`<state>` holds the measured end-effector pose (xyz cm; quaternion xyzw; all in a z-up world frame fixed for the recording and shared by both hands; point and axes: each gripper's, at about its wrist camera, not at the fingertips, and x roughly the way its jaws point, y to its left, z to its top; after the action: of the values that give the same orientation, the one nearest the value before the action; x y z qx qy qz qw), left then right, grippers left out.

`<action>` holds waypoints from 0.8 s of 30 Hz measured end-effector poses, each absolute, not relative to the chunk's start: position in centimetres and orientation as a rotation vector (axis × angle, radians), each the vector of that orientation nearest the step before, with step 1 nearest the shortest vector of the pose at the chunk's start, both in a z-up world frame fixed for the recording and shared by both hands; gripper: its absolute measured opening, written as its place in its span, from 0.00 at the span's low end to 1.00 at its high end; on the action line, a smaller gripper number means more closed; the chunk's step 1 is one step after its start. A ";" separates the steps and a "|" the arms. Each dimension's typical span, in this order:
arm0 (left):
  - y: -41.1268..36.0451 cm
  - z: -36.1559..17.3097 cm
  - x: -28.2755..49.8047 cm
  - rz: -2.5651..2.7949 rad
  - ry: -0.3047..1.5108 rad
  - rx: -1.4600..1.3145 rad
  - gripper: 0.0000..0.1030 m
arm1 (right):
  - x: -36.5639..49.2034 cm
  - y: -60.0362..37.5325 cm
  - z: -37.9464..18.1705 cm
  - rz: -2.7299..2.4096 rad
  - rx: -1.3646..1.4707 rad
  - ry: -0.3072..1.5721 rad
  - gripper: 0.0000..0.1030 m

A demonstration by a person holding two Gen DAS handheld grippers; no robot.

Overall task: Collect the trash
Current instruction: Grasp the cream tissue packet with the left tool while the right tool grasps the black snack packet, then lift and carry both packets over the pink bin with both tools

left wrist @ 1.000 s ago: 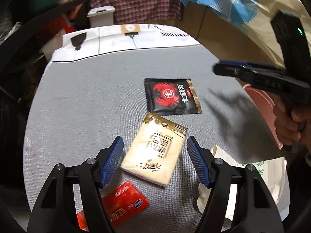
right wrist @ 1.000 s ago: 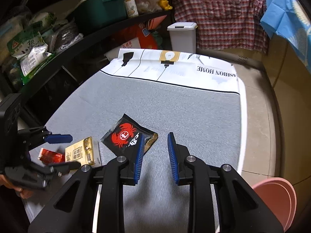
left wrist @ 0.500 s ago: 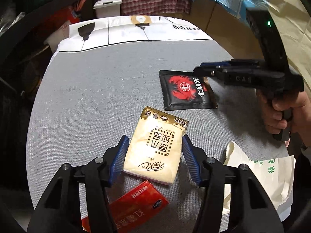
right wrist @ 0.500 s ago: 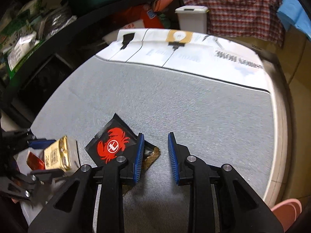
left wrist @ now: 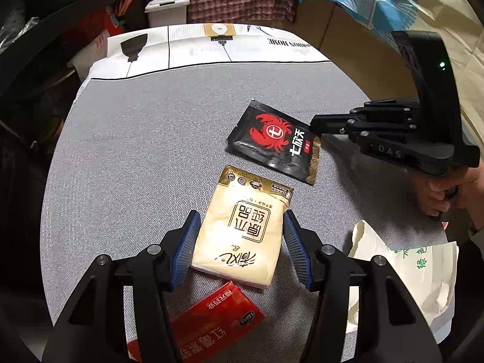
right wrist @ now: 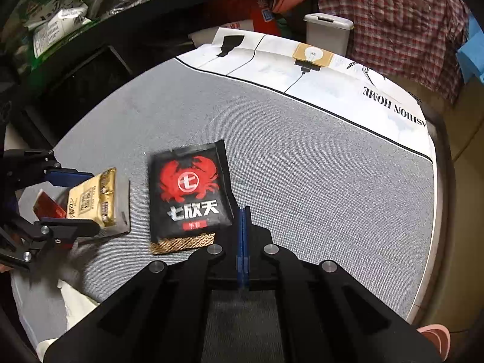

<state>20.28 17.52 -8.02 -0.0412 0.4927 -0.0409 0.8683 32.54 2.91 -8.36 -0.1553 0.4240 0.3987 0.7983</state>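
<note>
A cream tissue pack (left wrist: 242, 230) lies on the grey table mat (left wrist: 136, 151). My left gripper (left wrist: 241, 214) has narrowed onto it and its blue pads touch both long sides; it shows again in the right wrist view (right wrist: 72, 202) around the same pack (right wrist: 90, 202). A black packet with a red crab (left wrist: 272, 139) lies just beyond, turned askew. My right gripper (right wrist: 243, 211) has its jaws pressed together at the packet's (right wrist: 190, 190) near right corner; from the left wrist view its tip (left wrist: 313, 122) meets that corner. A red packet (left wrist: 211, 317) lies under my left gripper.
A white paper bag (left wrist: 408, 272) lies at the table's near right edge. A person's hand (left wrist: 438, 193) holds the right gripper's handle. A white lidded bin (left wrist: 168, 9) stands beyond the table's far end, and something pink (right wrist: 435, 335) is on the floor to the right.
The right gripper came down to the black packet and its jaws went from apart to pressed together at the corner; the packet turned. The left jaws narrowed onto the tissue pack.
</note>
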 end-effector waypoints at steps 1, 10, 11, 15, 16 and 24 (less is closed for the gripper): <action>17.5 -8.0 20.3 -0.085 1.031 -0.085 0.53 | 32.5 2.7 -8.0 0.856 -0.315 0.907 0.00; 17.4 -7.9 20.1 -0.084 1.034 -0.077 0.53 | 32.7 2.5 -7.1 0.809 -0.286 0.909 0.08; 17.4 -7.9 20.1 -0.085 1.034 -0.076 0.53 | 32.9 2.7 -7.1 0.808 -0.276 0.909 0.14; 17.4 -7.9 20.0 -0.089 1.035 -0.071 0.53 | 33.6 3.7 -7.5 0.820 -0.255 0.917 0.16; 17.3 -7.9 20.0 -0.087 1.034 -0.072 0.53 | 33.6 4.0 -7.6 0.824 -0.256 0.921 0.16; 18.0 -7.8 20.0 -0.066 1.027 -0.087 0.53 | 33.7 5.1 -8.7 0.850 -0.273 0.950 0.11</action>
<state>19.96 17.97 -7.76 -0.0415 0.4909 -0.0317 0.8696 33.72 5.05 -8.74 -0.1268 0.4422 0.3956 0.7949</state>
